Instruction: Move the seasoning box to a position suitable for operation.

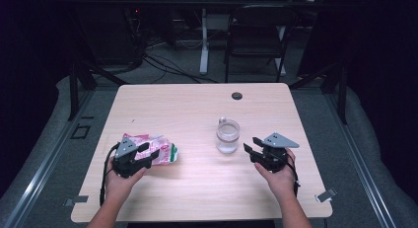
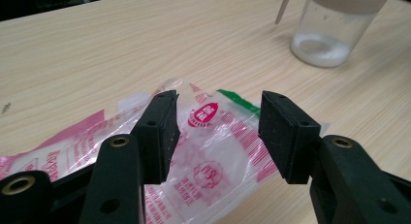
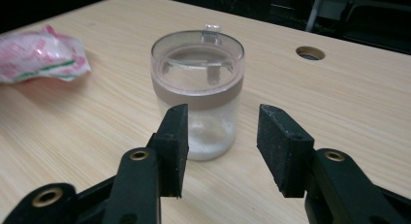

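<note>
Plastic, thin and crinkled, was the material of the bag that lay flat on the table, printed in pink and red with a green strip at one edge. It sat directly under and between the jaws of the left gripper, which stood wide apart and did not press on it. The step in hand looked like the approach to pick up this bag. The next move would probably call for lowering the jaws a little and closing them on a raised fold, because the film lay flat and could slip.

In front of the right gripper, just beyond its tips, stood the jar. These jaws were also wide and held nothing. The jar was clear, upright, with a pale band below a transparent lid, and a little white powder lay at its bottom. To take it, the right gripper would need to go forward until the jar was between the pads, then close gently. From the left gripper the jar was farther ahead, well apart from the bag.
</note>
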### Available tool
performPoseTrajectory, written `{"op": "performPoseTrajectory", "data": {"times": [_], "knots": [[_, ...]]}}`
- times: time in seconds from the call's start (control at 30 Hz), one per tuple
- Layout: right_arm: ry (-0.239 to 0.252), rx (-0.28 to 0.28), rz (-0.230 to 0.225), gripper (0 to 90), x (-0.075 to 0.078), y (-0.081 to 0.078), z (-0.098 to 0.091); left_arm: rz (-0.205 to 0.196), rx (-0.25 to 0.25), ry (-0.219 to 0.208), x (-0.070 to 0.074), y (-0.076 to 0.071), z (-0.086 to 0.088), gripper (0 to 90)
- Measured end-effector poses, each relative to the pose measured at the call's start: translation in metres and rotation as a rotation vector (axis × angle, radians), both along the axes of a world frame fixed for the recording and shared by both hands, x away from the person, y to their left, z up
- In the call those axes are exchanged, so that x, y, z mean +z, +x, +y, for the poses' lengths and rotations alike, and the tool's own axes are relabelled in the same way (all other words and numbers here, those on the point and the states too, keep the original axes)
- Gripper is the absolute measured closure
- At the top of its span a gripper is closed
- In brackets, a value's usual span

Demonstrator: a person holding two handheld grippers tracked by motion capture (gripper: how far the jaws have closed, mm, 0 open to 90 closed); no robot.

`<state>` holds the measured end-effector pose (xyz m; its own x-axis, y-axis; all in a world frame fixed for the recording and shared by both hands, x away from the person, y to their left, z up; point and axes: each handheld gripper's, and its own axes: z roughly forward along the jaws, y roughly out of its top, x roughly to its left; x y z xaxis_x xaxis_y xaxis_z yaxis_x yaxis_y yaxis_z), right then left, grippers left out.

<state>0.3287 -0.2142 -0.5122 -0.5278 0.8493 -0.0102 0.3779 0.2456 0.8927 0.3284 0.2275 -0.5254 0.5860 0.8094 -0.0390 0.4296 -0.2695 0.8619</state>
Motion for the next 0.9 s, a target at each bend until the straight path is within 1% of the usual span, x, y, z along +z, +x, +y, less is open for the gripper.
{"op": "performPoseTrajectory", "data": {"times": [0.03,0.07,0.1,0.13,0.17,0.2,0.23,0.27,0.3,0.33,0.37,0.4,0.43,0.47,0.5,0.53,0.57,0.6,0.63,0.67,0.7,0.73,0.8,0.87,0.9], "knots": [[-0.012,-0.004,-0.011,56.8,0.0,-0.001,0.0,-0.019,0.005,-0.003,0.0,0.0,-0.002,48.7],[-0.011,-0.002,-0.011,57.3,0.001,-0.002,0.0,-0.019,0.005,-0.003,0.0,0.0,-0.002,48.7],[-0.007,-0.002,-0.013,57.7,0.002,-0.003,-0.001,-0.02,-0.001,-0.022,0.001,0.0,-0.004,48.7],[-0.007,-0.002,-0.013,57.7,0.002,-0.003,-0.001,-0.02,-0.001,-0.022,0.001,0.0,-0.004,48.8],[0.001,-0.014,-0.016,58.0,0.002,-0.004,-0.001,0.022,-0.004,-0.039,0.001,0.002,-0.005,49.6],[0.001,-0.014,-0.016,58.0,0.002,-0.004,-0.001,0.022,-0.004,-0.039,0.001,0.002,-0.005,49.8],[-0.001,-0.019,-0.016,58.3,0.002,-0.004,-0.001,0.031,-0.013,-0.055,0.001,0.003,-0.005,49.8],[-0.007,-0.02,-0.006,59.5,0.001,-0.002,-0.002,0.028,-0.019,-0.062,0.002,0.003,-0.008,52.8],[-0.007,-0.02,-0.006,59.5,0.001,-0.002,-0.002,0.028,-0.019,-0.062,0.002,0.003,-0.008,53.9],[-0.007,-0.025,-0.006,63.4,0.003,0.0,-0.002,0.023,-0.016,-0.061,0.006,0.004,-0.014,55.7],[-0.007,-0.025,-0.006,63.4,0.003,0.0,-0.002,0.023,-0.016,-0.061,0.006,0.004,-0.014,57.3],[-0.004,-0.025,-0.002,63.9,0.005,0.002,-0.002,0.019,-0.017,-0.07,0.008,0.005,-0.018,57.3],[-0.021,-0.021,-0.012,66.0,0.009,0.005,0.001,0.009,-0.015,-0.074,0.011,0.006,-0.024,64.3],[-0.021,-0.021,-0.012,66.0,0.009,0.005,0.001,-0.005,-0.027,-0.064,0.014,0.007,-0.03,64.3],[-0.029,-0.019,-0.011,69.0,0.011,0.007,0.003,-0.014,-0.036,-0.051,0.017,0.009,-0.038,68.4],[-0.024,-0.013,-0.011,71.4,0.012,0.009,0.005,-0.017,-0.05,-0.016,0.02,0.012,-0.05,72.7],[-0.027,-0.004,-0.011,76.2,0.012,0.016,0.009,-0.015,-0.056,0.007,0.022,0.015,-0.06,82.4],[-0.032,-0.004,-0.002,77.9,0.012,0.019,0.01,-0.013,-0.065,0.019,0.023,0.018,-0.068,85.6],[-0.029,-0.003,0.011,79.7,0.01,0.023,0.01,-0.023,-0.07,0.046,0.026,0.027,-0.088,87.9],[-0.029,-0.003,0.011,79.7,0.01,0.023,0.01,-0.023,-0.07,0.046,0.026,0.027,-0.088,89.9],[-0.016,-0.013,0.03,83.8,0.007,0.032,0.011,-0.02,-0.073,0.048,0.026,0.031,-0.097,90.0],[-0.016,-0.013,0.03,83.8,0.007,0.032,0.011,-0.009,-0.076,0.036,0.026,0.036,-0.106,90.0],[-0.016,-0.023,0.035,86.7,0.004,0.04,0.01,0.029,-0.083,0.019,0.023,0.047,-0.123,90.0],[0.009,-0.03,0.048,89.6,0.0,0.048,0.008,0.054,-0.085,0.021,0.02,0.057,-0.138,90.0],[0.033,-0.03,0.058,90.0,-0.003,0.052,0.007,0.067,-0.087,0.025,0.018,0.061,-0.143,90.0]]}}
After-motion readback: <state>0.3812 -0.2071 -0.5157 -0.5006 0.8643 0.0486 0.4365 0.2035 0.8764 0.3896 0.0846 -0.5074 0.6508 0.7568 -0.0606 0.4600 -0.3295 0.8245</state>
